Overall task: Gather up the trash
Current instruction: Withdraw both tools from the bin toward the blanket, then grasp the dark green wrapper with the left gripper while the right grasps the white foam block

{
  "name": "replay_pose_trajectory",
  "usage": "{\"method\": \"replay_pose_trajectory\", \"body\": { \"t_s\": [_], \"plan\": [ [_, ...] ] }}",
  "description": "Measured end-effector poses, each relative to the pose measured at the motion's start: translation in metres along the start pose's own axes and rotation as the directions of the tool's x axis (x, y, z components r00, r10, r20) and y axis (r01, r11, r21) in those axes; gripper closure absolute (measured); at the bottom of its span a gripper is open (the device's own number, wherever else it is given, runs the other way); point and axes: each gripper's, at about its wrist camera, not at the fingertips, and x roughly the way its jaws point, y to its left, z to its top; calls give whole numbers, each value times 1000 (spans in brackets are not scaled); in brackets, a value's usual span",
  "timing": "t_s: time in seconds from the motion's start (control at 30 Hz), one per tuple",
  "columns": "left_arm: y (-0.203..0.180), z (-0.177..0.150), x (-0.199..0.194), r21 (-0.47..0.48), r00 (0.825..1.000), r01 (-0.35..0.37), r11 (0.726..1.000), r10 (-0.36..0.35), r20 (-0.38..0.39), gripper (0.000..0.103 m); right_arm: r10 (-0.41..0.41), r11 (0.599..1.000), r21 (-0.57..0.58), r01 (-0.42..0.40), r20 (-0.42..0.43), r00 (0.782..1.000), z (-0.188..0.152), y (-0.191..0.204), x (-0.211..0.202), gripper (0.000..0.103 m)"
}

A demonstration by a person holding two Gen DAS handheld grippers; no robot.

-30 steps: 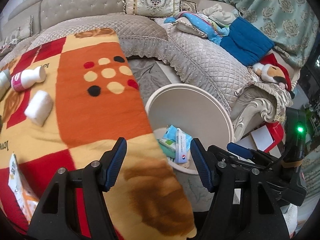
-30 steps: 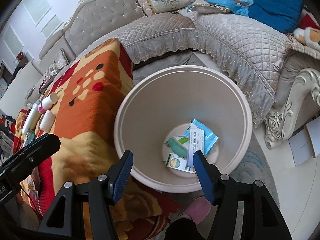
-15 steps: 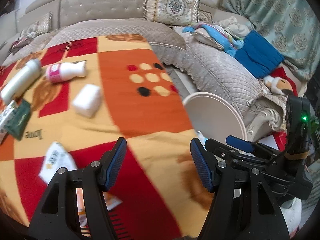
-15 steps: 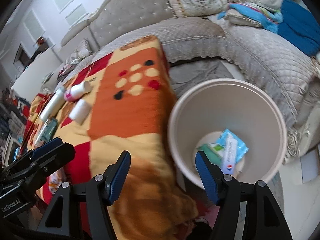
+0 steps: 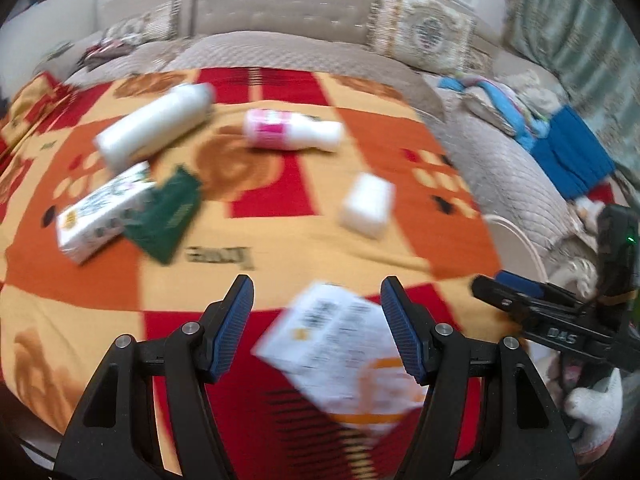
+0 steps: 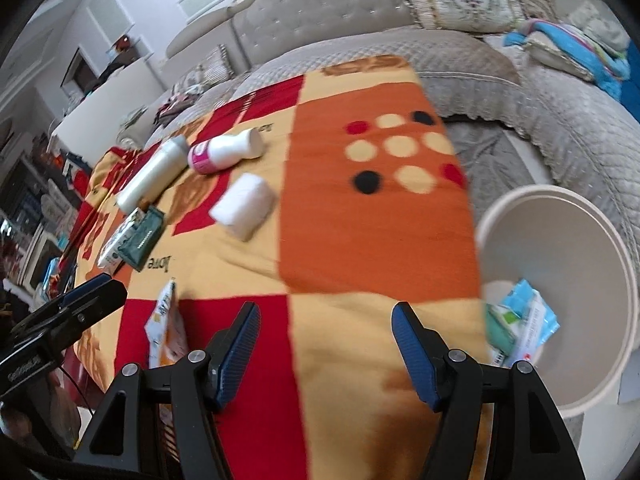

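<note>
Hovering over the soft checked blanket (image 5: pixel 280 248), our left gripper (image 5: pixel 316 328) gapes empty above a blurred flat packet (image 5: pixel 344 344); right gripper (image 6: pixel 326 344) opening, nothing between.

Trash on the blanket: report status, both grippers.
Left gripper open, empty, over white-orange packet. Right gripper opening, nothing between jaws. Two bottles, boxes, white block left on blanket; bin beside it. Nothing blocking.

The right gripper's (image 5: pixel 516 296) black body, at the right edge of the left wrist view, bears pale letters, perhaps "DAS". Print on the white packet (image 5: pixel 344 344) and the blanket (image 5: pixel 280 248) is blurred, unreadable.
</note>
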Motion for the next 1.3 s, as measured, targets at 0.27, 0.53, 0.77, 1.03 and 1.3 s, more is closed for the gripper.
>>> {"method": "replay_pose_trajectory", "body": {
  "t_s": [0.27, 0.53, 0.77, 1.03, 1.3],
  "plan": [
    [92, 16, 20, -152, 993, -118, 981, 120, 8, 38, 22, 997, -69, -25, -53, 998, 27, 45, 37, 34],
    [113, 32, 56, -114, 981, -192, 975, 194, 8, 38, 9, 996, -86, -17, -92, 996, 63, 69, 78, 30],
    [110, 36, 81, -101, 985, -173, 980, 170, -37, 41, -22, 994, -107, 8, -132, 991, 82, 74, 109, 29],
    [115, 24, 69, -157, 994, -69, 985, 55, -91, 69, -29, 985, -170, 13, -90, 996, 80, 77, 111, 54],
    [104, -11, 31, -165, 994, -4, 986, -14, -108, 69, 7, 975, -222, -25, -81, 997, 59, 72, 72, 54]
  ]
}}
